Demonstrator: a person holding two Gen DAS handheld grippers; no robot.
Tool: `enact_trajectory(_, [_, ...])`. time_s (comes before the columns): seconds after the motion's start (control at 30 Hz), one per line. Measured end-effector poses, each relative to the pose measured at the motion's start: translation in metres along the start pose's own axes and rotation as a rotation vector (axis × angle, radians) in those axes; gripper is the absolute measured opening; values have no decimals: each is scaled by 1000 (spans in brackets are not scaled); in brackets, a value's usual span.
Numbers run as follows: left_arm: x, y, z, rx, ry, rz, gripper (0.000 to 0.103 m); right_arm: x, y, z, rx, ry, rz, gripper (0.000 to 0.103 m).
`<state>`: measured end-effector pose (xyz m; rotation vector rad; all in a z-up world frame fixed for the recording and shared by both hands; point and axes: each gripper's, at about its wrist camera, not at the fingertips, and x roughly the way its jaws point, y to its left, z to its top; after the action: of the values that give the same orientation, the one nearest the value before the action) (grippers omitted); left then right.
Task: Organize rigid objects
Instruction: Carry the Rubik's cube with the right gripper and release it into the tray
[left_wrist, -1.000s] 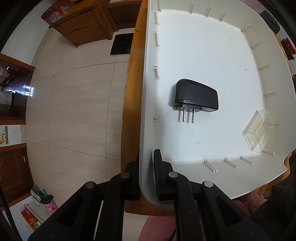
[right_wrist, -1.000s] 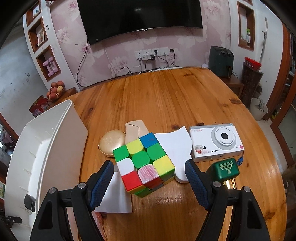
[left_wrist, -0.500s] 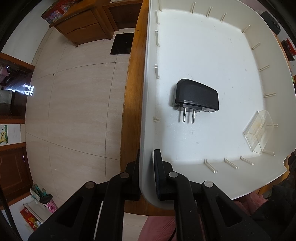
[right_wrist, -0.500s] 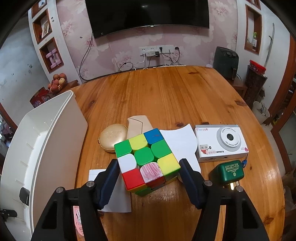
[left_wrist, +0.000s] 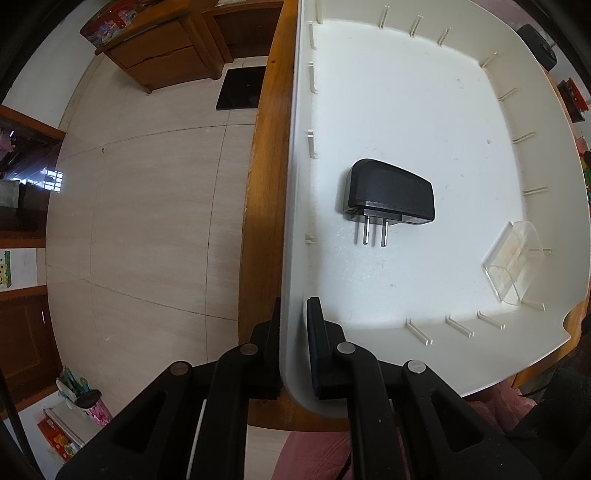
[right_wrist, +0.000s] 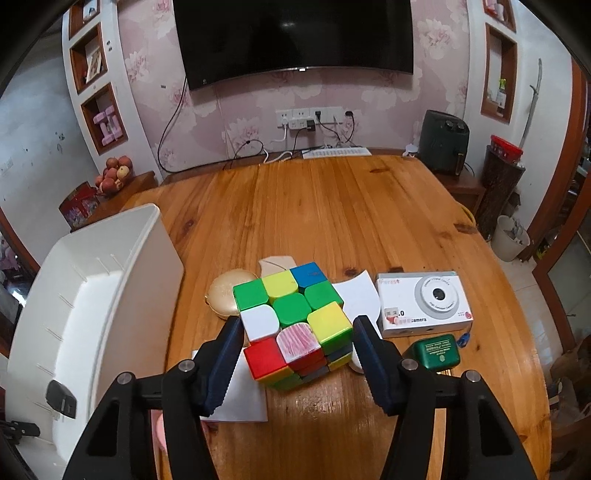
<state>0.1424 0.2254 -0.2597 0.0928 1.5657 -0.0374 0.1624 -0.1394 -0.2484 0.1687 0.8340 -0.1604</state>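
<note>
Left wrist view: left gripper (left_wrist: 293, 343) is clamped on the near-left wall of the white tray (left_wrist: 295, 184), one finger outside the wall, one inside. That wall runs along the table edge (left_wrist: 266, 184); tiled floor (left_wrist: 140, 206) lies beyond it. Inside the tray, a black adapter (left_wrist: 388, 195) lies near the left wall, prongs toward the camera. A clear holder (left_wrist: 513, 266) sits at the right wall. Bare tray floor lies between the two and fills the far half.

Right wrist view: right gripper (right_wrist: 295, 354) straddles the cube (right_wrist: 295, 317), which sits on the table (right_wrist: 332, 214) partly over white paper (right_wrist: 240, 398). Both fingers stand at its sides; contact cannot be confirmed. Tray (right_wrist: 92, 295) stands tilted at left, apart from the cube. A gold case (right_wrist: 227, 295) touches the cube's far-left side. Camera box (right_wrist: 424, 302) and green box (right_wrist: 432, 354) lie to the right. Far tabletop is open.
</note>
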Motion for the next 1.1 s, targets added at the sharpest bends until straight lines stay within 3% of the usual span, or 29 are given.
enact_trajectory(0.27, [-2,1,-1,15,-17,-16,11,-39,20,5,-26,-75,42,60])
enact_trajectory(0.57, [-7,1,-6,33,-41,-28,11,-81,69,4,-101,-129,182,60])
enact_trajectory(0.87, [-11,1,-9,51,-52,-37,11,-92,123,-9,-215,-85,324,60])
enact_trajectory(1.1, [-12,2,-10,62,-55,-48,11,-85,156,-30,-287,19,379,61])
